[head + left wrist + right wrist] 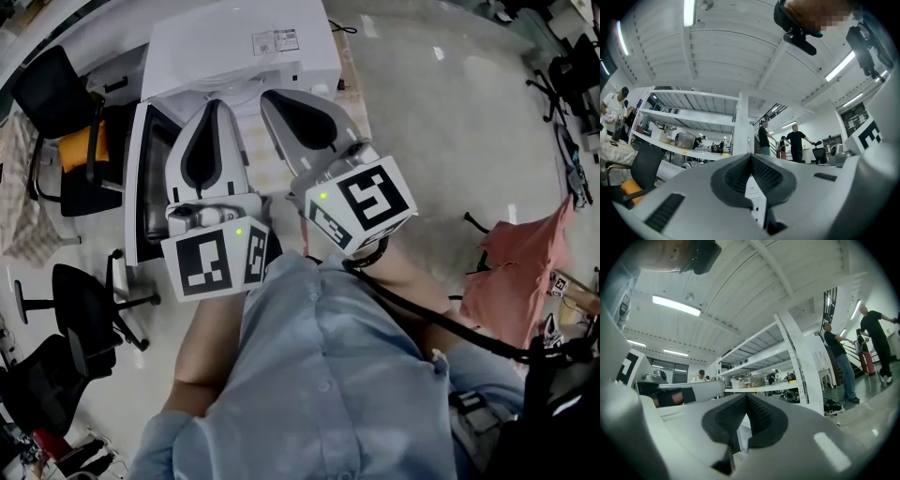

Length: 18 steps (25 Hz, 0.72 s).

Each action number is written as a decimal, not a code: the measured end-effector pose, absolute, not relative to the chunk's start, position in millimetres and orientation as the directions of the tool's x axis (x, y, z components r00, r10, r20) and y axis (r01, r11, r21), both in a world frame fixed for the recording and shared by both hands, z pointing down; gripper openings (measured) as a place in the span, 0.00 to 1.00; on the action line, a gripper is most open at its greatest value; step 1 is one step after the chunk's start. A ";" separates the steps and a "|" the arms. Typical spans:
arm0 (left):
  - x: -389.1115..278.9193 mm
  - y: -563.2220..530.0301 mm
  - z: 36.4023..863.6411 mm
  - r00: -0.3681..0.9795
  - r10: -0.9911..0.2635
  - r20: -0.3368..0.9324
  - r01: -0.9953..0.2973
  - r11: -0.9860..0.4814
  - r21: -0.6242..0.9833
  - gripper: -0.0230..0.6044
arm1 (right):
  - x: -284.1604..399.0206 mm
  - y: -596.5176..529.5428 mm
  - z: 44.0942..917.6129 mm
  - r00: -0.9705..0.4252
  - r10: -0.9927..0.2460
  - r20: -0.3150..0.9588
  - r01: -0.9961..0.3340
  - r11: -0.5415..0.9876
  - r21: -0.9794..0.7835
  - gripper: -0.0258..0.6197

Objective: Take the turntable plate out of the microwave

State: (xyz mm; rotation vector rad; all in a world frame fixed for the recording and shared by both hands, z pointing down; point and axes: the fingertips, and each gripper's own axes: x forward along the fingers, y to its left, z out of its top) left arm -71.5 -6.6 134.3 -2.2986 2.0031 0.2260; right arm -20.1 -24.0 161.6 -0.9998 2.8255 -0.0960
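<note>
The left gripper and right gripper hover above the microwave, fingers pressed together on nothing. Its door stands open at left. The turntable plate is out of sight, so it is probably not yet removed.

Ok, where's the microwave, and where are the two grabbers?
microwave (pixel 208 49), head view, on its white top.
left gripper (pixel 215 108), head view, at its shut tips.
right gripper (pixel 275 97), head view, at its shut tips.

No word or number can be read. A white label on top of the microwave carries what looks like fine print, too small to make out. The left marker cube and right marker cube show only black-and-white square patterns.
</note>
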 end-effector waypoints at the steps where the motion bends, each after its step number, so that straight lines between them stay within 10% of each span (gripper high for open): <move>1: -70.2 -6.0 132.8 0.134 -0.976 -0.172 -0.990 -0.140 0.024 0.05 | -20.4 -23.5 162.0 -0.769 -0.630 -0.111 -0.621 0.777 -0.106 0.04; 18: -72.3 -6.5 135.5 0.135 -0.979 -0.154 -0.989 -0.142 0.037 0.05 | -23.6 -19.4 155.4 -0.773 -0.618 -0.142 -0.610 0.786 -0.098 0.04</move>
